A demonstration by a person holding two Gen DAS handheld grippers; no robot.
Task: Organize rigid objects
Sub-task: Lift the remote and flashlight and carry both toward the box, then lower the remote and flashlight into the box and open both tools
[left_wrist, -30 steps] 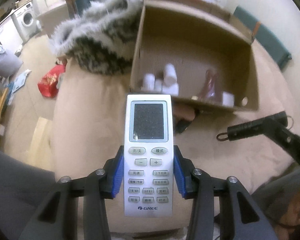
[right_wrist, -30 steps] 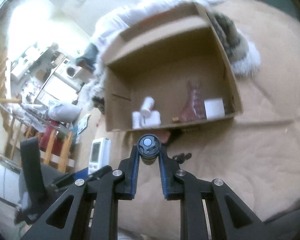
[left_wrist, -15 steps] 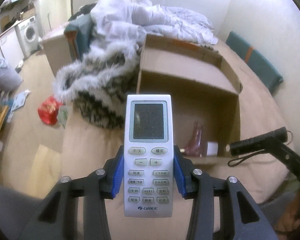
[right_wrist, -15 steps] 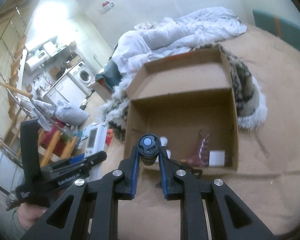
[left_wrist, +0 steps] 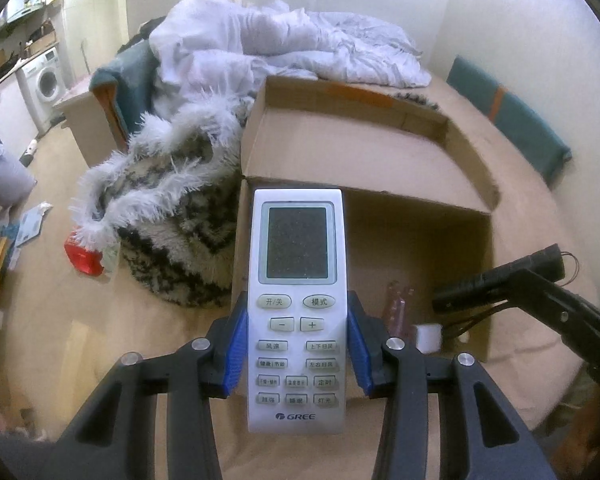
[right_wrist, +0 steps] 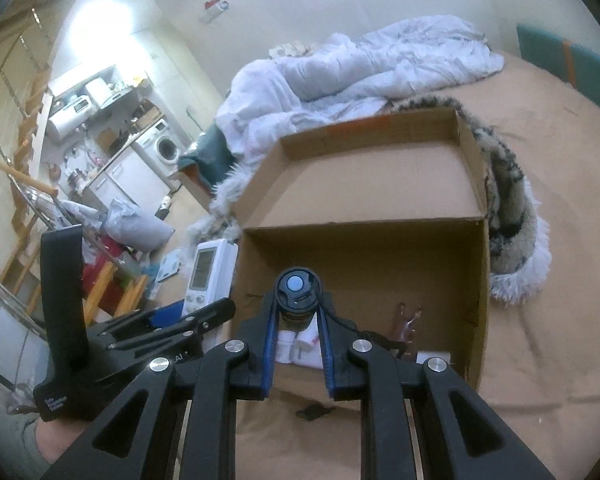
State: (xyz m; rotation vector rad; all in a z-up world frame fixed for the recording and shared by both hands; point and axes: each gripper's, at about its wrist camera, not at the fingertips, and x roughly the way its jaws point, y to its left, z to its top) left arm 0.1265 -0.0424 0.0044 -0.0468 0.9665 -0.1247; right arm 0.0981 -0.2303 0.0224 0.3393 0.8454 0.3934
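Observation:
My left gripper (left_wrist: pixel 297 342) is shut on a white air-conditioner remote (left_wrist: pixel 297 280), held upright in front of the open cardboard box (left_wrist: pixel 380 168). My right gripper (right_wrist: pixel 297 316) is shut on a black flashlight (right_wrist: pixel 298 294) with a blue end button, raised over the box's (right_wrist: pixel 364 184) near wall. In the left wrist view the flashlight (left_wrist: pixel 500 278) juts in from the right. The remote (right_wrist: pixel 208 276) and left gripper show at the left of the right wrist view. Inside the box lie white bottles (right_wrist: pixel 296 346), a pink glass piece (right_wrist: pixel 406 320) and a small white cube (left_wrist: pixel 428 336).
The box stands on a tan bed cover (right_wrist: pixel 560 320). A furry black-and-white blanket (left_wrist: pixel 172 208) presses against the box's left side, a white duvet (left_wrist: pixel 284 44) lies behind it. A teal cushion (left_wrist: pixel 512 120) leans on the wall at right. Floor clutter and a washing machine (left_wrist: pixel 46 78) lie to the left.
Both grippers have risen and tilted up toward the box, each keeping its object. The box's inside now sits lower in both views and the room behind shows more.

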